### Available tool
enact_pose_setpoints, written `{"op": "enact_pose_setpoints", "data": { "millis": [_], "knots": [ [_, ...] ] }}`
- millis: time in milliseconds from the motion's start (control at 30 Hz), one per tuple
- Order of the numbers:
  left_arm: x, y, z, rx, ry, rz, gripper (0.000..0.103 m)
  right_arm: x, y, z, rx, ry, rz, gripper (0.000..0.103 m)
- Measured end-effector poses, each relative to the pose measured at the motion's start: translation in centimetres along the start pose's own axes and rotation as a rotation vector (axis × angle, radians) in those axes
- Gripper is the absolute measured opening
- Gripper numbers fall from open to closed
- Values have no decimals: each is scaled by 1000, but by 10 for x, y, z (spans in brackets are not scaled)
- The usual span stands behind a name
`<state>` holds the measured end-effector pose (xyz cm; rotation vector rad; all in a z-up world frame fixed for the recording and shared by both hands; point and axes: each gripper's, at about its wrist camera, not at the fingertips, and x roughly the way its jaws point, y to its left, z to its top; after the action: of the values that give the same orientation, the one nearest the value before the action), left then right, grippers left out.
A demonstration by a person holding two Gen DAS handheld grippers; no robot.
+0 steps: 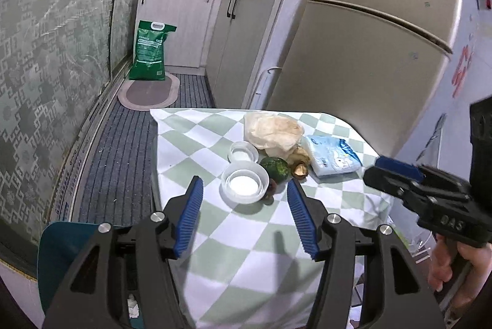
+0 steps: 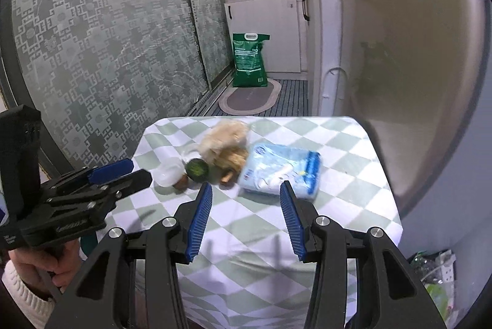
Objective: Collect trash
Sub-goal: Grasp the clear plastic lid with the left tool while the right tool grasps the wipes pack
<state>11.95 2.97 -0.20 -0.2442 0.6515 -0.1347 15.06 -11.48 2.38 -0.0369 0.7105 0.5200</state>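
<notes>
Trash: crumpled wrapper, peels, white cups | left gripper spread, empty | right gripper spread, empty

The left gripper fills the lower middle of its frame, jaws apart and empty. The right gripper sits likewise, jaws parted, nothing between them. A hand grips its handle at lower right.

Even indoor light, soft shadows; right view motion-blurred (fisheye edges bend, dark corners).
</notes>
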Motion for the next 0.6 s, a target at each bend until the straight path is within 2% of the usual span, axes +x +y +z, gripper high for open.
{"op": "enact_pose_setpoints", "data": {
  "millis": [167, 300, 433, 533, 600],
  "knots": [
    [17, 4, 5, -46, 22, 1, 60, 2, -16, -7, 27, 15, 13, 46],
    [24, 3, 8, -45, 26, 24, 60, 2, -24, -10, 46, 20, 19, 47],
    [28, 1, 7, -42, 28, 29, 60, 1, -30, -12, 61, 17, 18, 51],
    [33, -2, 8, -32, 34, 33, 58, 2, -31, -13, 59, 19, 9, 57],
    [36, -3, 8, -28, 41, 32, 49, 4, -31, -15, 51, 22, -3, 57]
  ]
}}
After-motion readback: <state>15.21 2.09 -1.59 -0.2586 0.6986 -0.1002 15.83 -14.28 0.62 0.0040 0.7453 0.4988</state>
